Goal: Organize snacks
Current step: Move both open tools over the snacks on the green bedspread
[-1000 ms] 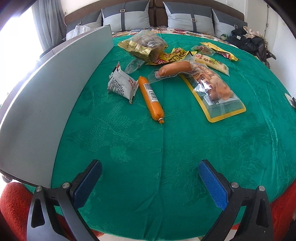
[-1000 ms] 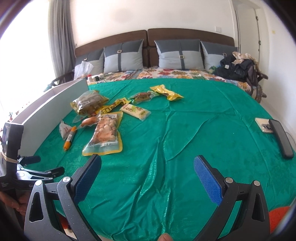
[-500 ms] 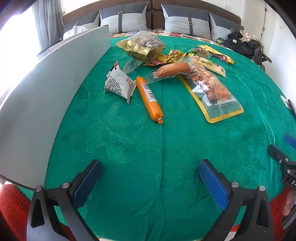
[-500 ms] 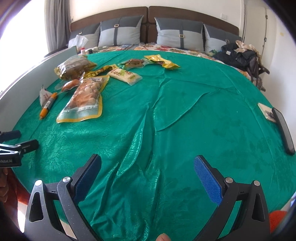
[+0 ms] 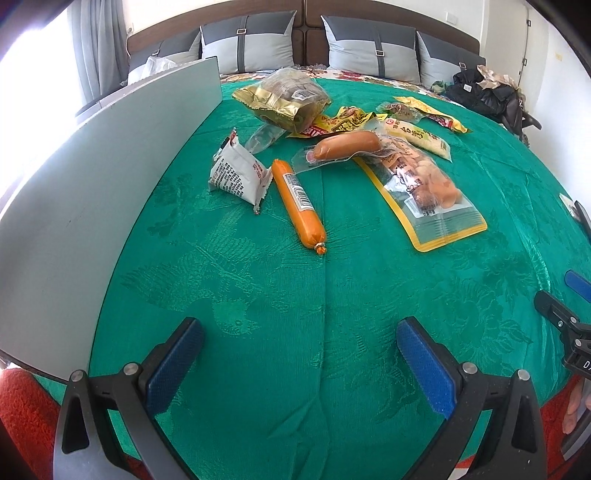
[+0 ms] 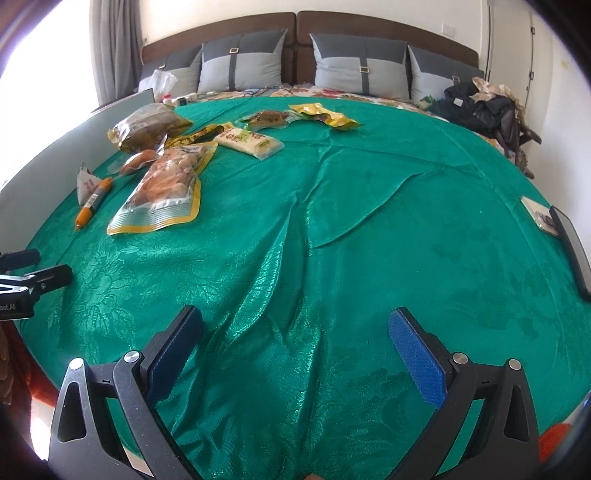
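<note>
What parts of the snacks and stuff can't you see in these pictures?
- Red-and-yellow packet, left wrist view: mostly hidden under the gold bag.
- White packet, both views: print too small to read.
- Right gripper, left wrist view: cut off by the frame edge.
- Gray board: what's behind it is hidden.

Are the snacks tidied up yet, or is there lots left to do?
Nothing looks tidied yet. The left hand-held gripper and right hand-held gripper are both open and hold nothing. The orange sausage, white packet and yellow bag lie loose on the green bedspread.

Home bedroom: bed (image 6: 332, 221), pillows (image 6: 240, 62), headboard (image 6: 295, 26).
</note>
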The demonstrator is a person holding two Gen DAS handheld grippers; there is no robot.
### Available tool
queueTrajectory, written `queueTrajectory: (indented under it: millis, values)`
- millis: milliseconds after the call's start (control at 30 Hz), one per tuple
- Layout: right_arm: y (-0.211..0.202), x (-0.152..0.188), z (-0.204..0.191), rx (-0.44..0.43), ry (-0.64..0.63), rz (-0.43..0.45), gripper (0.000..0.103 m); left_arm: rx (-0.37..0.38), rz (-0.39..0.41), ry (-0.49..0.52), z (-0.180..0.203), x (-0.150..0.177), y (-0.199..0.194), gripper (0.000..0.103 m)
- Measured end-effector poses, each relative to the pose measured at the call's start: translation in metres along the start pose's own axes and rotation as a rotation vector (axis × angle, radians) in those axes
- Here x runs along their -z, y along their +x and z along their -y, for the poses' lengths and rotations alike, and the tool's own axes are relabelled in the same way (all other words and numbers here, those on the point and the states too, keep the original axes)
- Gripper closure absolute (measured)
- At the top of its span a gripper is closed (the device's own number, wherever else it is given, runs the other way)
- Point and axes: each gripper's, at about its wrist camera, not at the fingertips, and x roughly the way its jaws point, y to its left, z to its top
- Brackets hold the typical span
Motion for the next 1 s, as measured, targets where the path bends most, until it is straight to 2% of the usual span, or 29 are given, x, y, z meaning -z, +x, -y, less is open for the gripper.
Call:
queueTrajectory:
  millis: [467,1000]
  values:
    - [0.0009,0.0001,-0.0017,0.013,0.014,0.026,0.000,-0.003,0.017,-0.005,0.0006,0.0037,-0.0018,0.000]
    - [0.0021,-0.0006,0.0010,0.011,0.011,0.026,0.000,0.002,-0.013,-0.003,-0.0006,-0.0004,0.0007,0.000]
